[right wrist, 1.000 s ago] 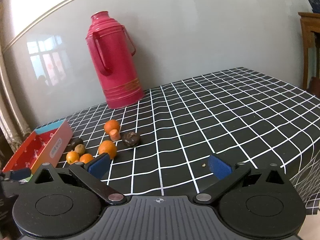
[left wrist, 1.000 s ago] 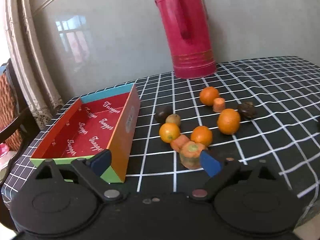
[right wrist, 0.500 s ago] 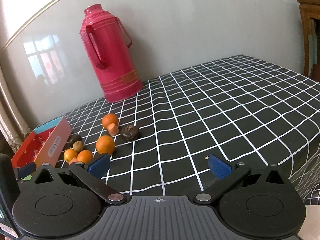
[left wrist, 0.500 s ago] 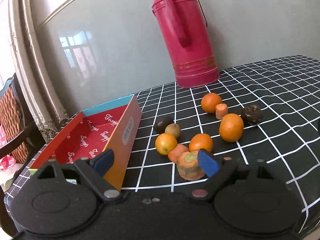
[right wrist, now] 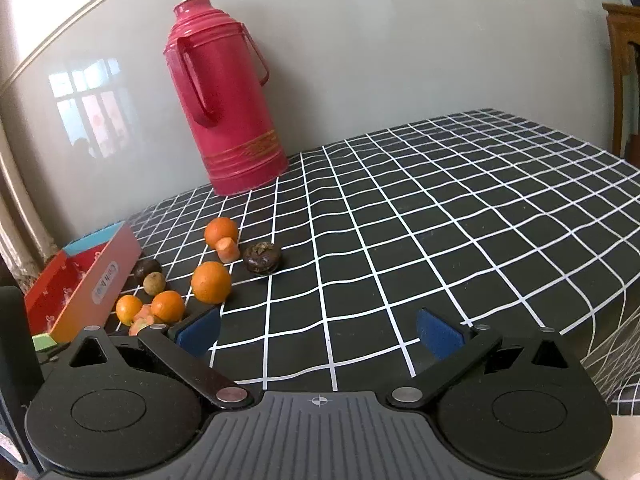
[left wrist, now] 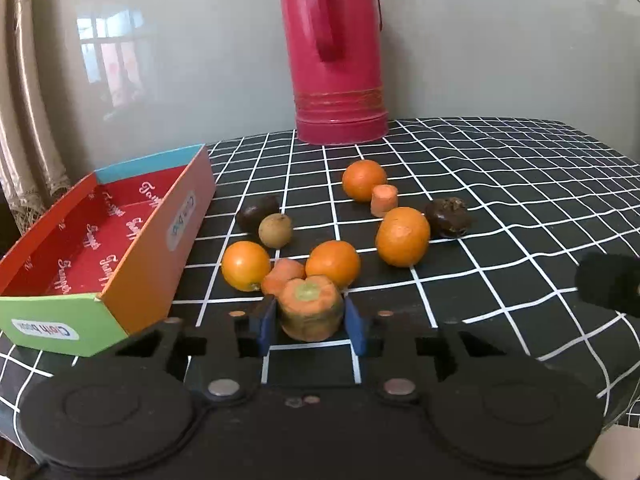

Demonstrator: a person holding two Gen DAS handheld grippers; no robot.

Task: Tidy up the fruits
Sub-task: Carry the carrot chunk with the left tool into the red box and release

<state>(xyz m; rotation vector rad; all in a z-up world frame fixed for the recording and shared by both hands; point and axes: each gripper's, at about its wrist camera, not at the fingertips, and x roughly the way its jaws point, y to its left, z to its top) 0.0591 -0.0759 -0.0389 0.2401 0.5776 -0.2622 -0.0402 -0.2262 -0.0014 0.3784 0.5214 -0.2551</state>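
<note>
My left gripper [left wrist: 310,326] is shut on a thick carrot chunk [left wrist: 310,306] that rests on the checked tablecloth [left wrist: 500,200]. Behind it lie a smaller carrot piece [left wrist: 282,274], several oranges [left wrist: 402,236], a brown round fruit [left wrist: 275,231], a dark fruit [left wrist: 256,212], another dark fruit [left wrist: 448,216] and a carrot stub [left wrist: 384,199]. The red open box [left wrist: 100,248] stands to the left. My right gripper [right wrist: 318,334] is open and empty, right of the pile [right wrist: 210,282].
A tall red thermos [left wrist: 334,52] stands at the back by the wall; it also shows in the right wrist view [right wrist: 226,108]. A wooden chair [right wrist: 624,76] is at the far right. The table's front edge is close below both grippers.
My left gripper moved forward and closed its jaws on the thick carrot chunk. My right gripper shifted slightly closer to the table and stayed open.
</note>
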